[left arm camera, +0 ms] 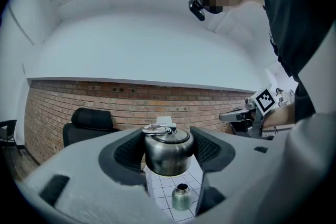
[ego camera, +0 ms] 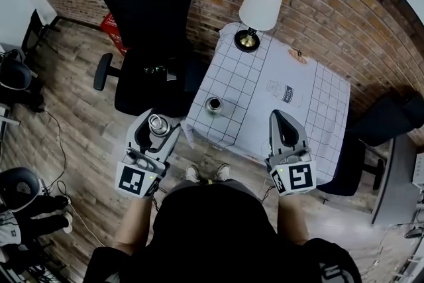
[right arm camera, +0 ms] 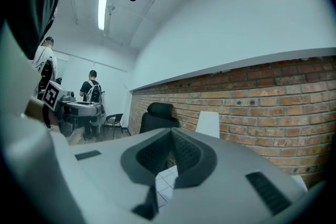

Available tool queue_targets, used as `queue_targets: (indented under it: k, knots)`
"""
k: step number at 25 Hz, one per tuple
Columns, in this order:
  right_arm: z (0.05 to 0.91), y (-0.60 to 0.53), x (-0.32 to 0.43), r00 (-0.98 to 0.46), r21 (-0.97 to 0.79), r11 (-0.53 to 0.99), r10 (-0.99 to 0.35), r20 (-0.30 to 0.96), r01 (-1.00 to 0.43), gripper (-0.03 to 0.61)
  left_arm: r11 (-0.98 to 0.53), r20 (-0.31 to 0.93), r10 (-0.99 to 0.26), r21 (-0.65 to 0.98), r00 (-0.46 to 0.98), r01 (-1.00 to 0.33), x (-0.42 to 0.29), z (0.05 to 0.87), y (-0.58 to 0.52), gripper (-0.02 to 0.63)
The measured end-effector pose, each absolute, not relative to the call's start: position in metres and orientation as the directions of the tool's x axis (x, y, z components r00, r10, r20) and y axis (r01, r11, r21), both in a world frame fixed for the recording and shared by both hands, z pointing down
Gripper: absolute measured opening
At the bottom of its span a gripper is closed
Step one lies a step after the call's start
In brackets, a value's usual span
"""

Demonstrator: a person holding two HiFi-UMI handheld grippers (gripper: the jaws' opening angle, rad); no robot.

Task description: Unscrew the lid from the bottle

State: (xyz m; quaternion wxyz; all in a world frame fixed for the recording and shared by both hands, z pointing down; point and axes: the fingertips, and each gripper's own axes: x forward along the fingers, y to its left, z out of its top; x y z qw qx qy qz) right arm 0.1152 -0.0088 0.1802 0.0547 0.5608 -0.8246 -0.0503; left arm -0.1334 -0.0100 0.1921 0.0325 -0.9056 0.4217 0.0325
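Standing at the near edge of the worktop (ego camera: 331,109), both forearms (ego camera: 129,232) stretched forward, 1 pair of tongs in each hand. Holding the left tongs (ego camera: 158,122) level, just off the near left corner and above the floor (ego camera: 79,96), marker cube (ego camera: 136,179) turned up toward the head. Gripping the lid (left arm camera: 168,153) in them: steel, domed, a wire ring lying on top, pinched by its sides between the 2 black pads (left arm camera: 128,153), jaws standing wide around it. Holding the right tongs (ego camera: 281,117) level too, over the near edge toward the right corner, roughly parallel to the left pair and well apart from it. Clamping those jaws shut on each other, nothing between them.

Can see the bottle (ego camera: 213,105) upright on the worktop, close to the near left corner, mouth open, lid already off, touching neither pair of tongs. Looking along the left tongs, finding it lower in view and farther off than the lid.

Also on the worktop: a lamp (ego camera: 260,10) at the far left corner. Beside the left edge, a black chair (ego camera: 149,30).
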Motion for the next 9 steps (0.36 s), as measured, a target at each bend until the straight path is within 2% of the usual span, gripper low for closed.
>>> queue_targets:
  k: [9]
  knots:
    - [0.182,-0.008,0.101,-0.358,0.149,0.358,-0.933,0.028,-0.922,0.012,-0.655,-0.075,-0.752,-0.024,0.655,-0.755,-0.142,0.197,-0.012,0.276]
